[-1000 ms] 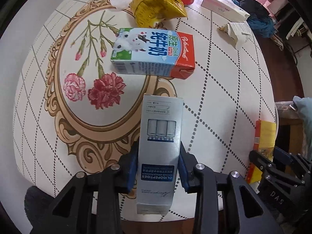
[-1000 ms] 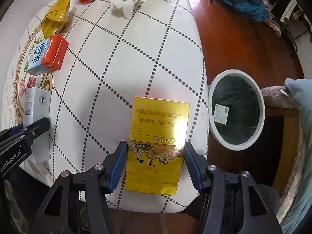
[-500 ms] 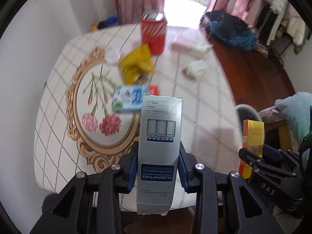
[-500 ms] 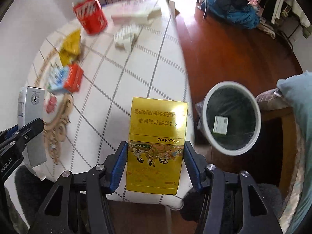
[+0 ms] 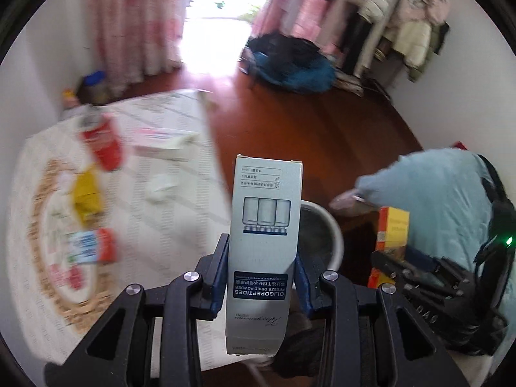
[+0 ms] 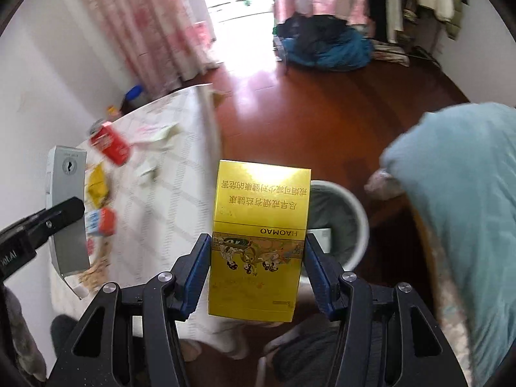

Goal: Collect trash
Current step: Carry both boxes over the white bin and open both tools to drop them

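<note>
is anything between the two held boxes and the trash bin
Nothing visible. The yellow box in the right gripper and the grey box in the left gripper both hang in open air, with the white bin just beyond them.

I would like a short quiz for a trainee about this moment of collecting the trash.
1. True or false: the left gripper is shut on the grey box.
2. What does the right gripper hold? A) red can B) yellow box C) milk carton
3. Fill in: the white bin stands on the ____, beside the table.

Key: 1 true; 2 B; 3 floor.
</note>
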`<move>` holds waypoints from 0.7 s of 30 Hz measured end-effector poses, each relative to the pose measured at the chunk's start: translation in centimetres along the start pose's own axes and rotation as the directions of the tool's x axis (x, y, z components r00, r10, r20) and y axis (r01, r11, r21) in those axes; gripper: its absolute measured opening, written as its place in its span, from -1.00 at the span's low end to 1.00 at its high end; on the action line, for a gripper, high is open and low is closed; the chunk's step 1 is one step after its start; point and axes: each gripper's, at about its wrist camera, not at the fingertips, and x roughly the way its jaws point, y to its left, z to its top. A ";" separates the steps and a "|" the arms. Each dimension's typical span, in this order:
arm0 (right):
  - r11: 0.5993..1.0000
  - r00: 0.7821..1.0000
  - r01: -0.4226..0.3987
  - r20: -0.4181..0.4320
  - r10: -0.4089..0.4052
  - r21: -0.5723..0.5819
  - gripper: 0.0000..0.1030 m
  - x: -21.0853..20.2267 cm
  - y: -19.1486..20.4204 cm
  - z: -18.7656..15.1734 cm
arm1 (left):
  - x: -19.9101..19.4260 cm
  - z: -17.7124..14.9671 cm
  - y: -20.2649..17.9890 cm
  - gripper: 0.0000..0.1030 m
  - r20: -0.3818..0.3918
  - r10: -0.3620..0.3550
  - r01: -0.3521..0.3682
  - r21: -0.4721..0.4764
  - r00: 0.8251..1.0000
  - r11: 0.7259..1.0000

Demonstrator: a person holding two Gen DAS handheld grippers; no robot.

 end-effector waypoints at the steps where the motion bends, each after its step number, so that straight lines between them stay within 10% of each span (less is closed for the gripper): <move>1: 1.000 1.000 0.015 -0.012 -0.015 0.015 0.14 0.6 -1.4 0.1 | 1.7 0.6 -0.9 -0.37 -0.024 -0.032 0.032 0.000 0.999 0.999; 17: 0.982 0.968 0.107 -0.243 -0.066 0.158 0.14 16.0 -14.3 0.4 | 23.1 3.7 -8.3 -0.31 -0.408 -0.158 0.151 -0.051 0.899 0.987; 21: 0.978 0.964 0.125 -0.252 -0.081 0.166 0.15 18.5 -15.2 0.8 | 23.6 3.2 -8.3 0.71 -0.404 -0.150 0.141 -0.052 0.902 0.989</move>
